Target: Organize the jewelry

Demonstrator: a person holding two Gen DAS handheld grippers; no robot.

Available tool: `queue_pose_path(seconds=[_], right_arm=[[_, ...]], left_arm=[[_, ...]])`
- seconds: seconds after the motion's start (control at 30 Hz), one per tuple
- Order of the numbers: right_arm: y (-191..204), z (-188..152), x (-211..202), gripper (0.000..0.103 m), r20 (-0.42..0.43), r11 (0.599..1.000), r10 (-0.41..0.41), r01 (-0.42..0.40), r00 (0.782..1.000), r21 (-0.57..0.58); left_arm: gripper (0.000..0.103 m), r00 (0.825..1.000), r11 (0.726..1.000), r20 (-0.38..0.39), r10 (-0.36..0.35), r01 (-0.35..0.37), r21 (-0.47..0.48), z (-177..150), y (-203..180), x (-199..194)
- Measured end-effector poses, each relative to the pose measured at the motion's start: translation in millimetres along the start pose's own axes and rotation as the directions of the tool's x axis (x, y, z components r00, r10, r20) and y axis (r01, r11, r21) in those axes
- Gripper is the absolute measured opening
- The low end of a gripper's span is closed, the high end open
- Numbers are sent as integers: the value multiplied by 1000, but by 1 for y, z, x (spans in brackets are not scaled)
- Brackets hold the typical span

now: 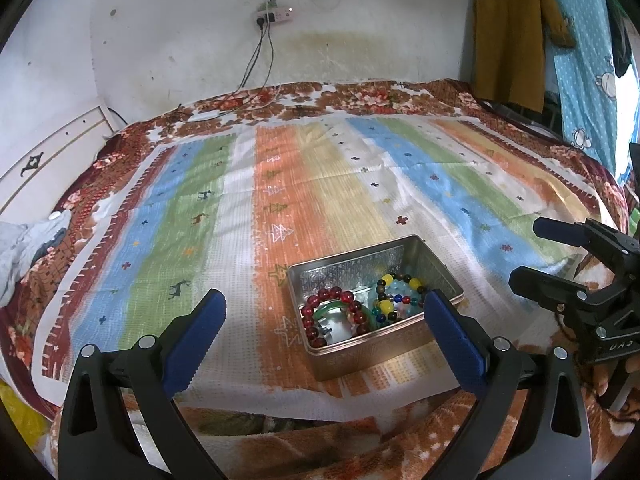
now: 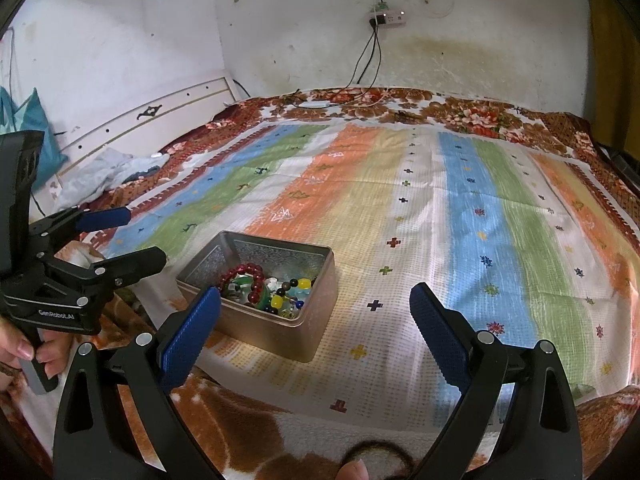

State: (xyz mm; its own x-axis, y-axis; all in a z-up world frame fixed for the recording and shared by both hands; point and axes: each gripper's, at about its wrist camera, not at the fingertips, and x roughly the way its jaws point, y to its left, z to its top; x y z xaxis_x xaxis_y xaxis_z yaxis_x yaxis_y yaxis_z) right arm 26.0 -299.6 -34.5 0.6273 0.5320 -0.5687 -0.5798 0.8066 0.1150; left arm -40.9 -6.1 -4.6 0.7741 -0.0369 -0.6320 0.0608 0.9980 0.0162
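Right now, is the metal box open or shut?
Open. The metal box has no lid on, and the bead bracelets inside show from above.

Printed in white: "GenRobot.AI" on the black body of the left gripper, at nine o'clock in the right wrist view. No other lettering clearly legible anywhere.

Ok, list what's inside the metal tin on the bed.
The open rectangular metal tin holds a dark red bead bracelet, a green bangle and a multicoloured bead bracelet with yellow beads. The tangle hides whatever lies beneath.
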Motion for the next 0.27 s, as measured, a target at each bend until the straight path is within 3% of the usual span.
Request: queue_pose_path(seconds=[0.27], right_arm=[[1,0,-1,96,11,1000,-1,1,1000,-10]], left_arm=[[97,1000,1000,-10,1,-1,0,-4,2,2]])
